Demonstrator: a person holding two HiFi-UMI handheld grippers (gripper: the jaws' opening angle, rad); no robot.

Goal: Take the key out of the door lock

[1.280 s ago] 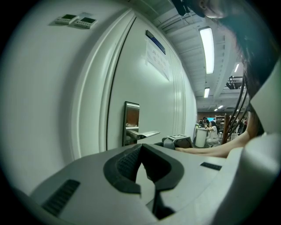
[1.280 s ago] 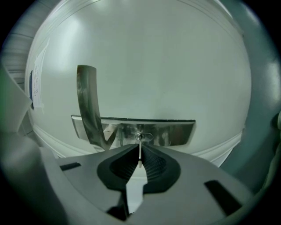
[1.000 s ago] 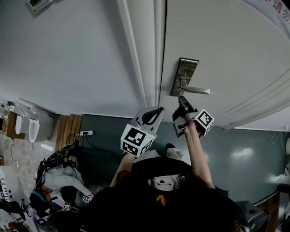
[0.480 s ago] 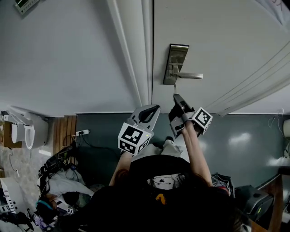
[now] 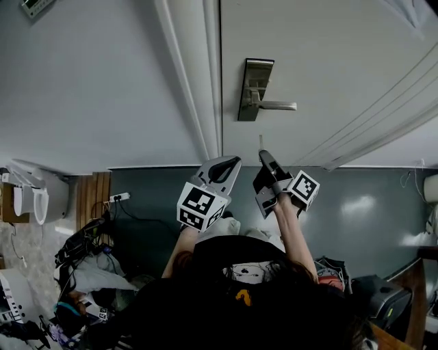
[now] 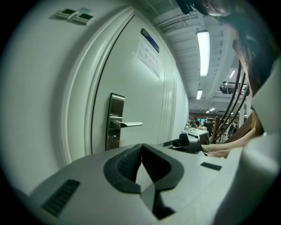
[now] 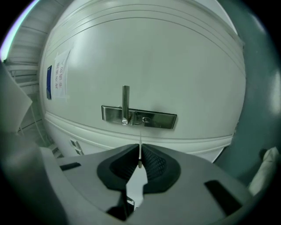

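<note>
On the wall at far left a small panel (image 5: pixel 33 5) is mounted; its print cannot be read. The left gripper (image 5: pixel 231 166) is held below the door frame (image 5: pixel 197 82), its fingers (image 6: pixel 124 166) closed together on nothing. On the door (image 5: pixel 328 55) a blue sign (image 6: pixel 150 40) and a paper notice (image 6: pixel 147 55) are fixed, their writing too small to read. The lock plate (image 5: pixel 254 85) and handle (image 5: pixel 277 105) are seen above the right gripper (image 5: pixel 265 159), whose fingers (image 7: pixel 153 163) are clamped on the key (image 7: pixel 139 154). The key is held out of the lock, near the plate but apart from it.
</note>
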